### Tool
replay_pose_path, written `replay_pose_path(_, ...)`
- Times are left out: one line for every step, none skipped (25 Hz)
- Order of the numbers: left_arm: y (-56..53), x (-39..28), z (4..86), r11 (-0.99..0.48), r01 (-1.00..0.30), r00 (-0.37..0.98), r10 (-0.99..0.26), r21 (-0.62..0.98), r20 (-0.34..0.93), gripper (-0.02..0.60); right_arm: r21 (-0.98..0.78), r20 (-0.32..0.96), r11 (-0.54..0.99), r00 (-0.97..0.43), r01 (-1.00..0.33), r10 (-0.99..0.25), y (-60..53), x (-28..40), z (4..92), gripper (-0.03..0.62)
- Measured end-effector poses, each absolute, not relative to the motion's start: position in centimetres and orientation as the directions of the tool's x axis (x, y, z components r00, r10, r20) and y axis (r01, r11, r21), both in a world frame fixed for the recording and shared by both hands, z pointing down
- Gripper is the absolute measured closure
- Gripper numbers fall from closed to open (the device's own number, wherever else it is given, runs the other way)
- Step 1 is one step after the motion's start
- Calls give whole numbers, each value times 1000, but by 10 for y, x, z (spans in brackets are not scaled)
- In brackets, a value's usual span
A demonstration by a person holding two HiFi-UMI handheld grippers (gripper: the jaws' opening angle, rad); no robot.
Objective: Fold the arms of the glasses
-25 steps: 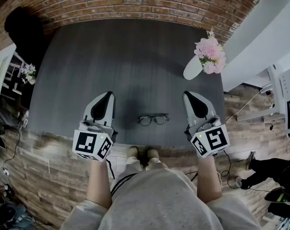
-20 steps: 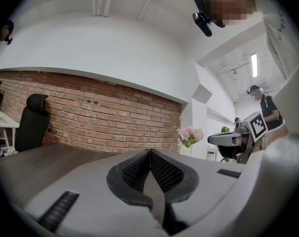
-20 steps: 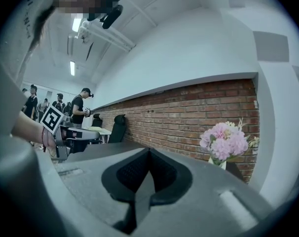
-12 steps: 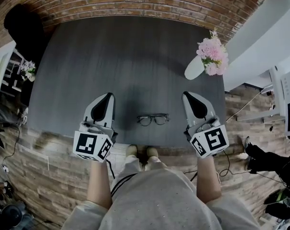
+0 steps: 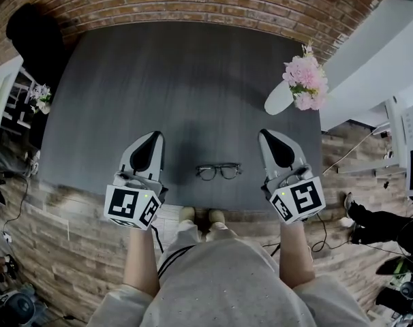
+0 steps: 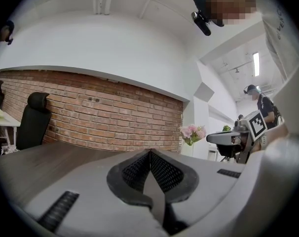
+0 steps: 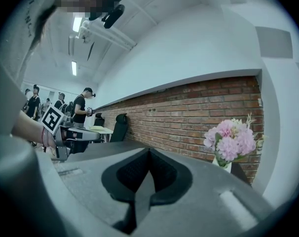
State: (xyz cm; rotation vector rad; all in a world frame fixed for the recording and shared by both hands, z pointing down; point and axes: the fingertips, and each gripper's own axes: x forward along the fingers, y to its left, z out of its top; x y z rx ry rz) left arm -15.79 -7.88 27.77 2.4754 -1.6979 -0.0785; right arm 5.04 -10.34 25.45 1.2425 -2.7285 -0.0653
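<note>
Head view: glasses (image 5: 218,172) lie left-to-right.

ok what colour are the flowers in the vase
Pink flowers, with green leaves, in a white vase. The right gripper view shows them best.

One pair of glasses (image 5: 218,171), two grippers (image 5: 154,135) (image 5: 265,133), one flower vase (image 5: 279,98)

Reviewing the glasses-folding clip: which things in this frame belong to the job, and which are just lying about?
Belongs to the job:
- black-framed glasses, lying on the dark grey table between the grippers, untouched
- left gripper, jaws shut, empty
- right gripper, jaws shut, empty

Just lying about:
- pink flowers in a white vase, at the table's far right corner
- black office chair, beyond the far left corner
</note>
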Motion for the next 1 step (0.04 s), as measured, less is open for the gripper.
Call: replay_pose_path(-80, -159, 278, -354, -924, 362, -931, 143, 35, 581, 99, 112, 658, -649, -746, -753, -104, 50, 254, 592)
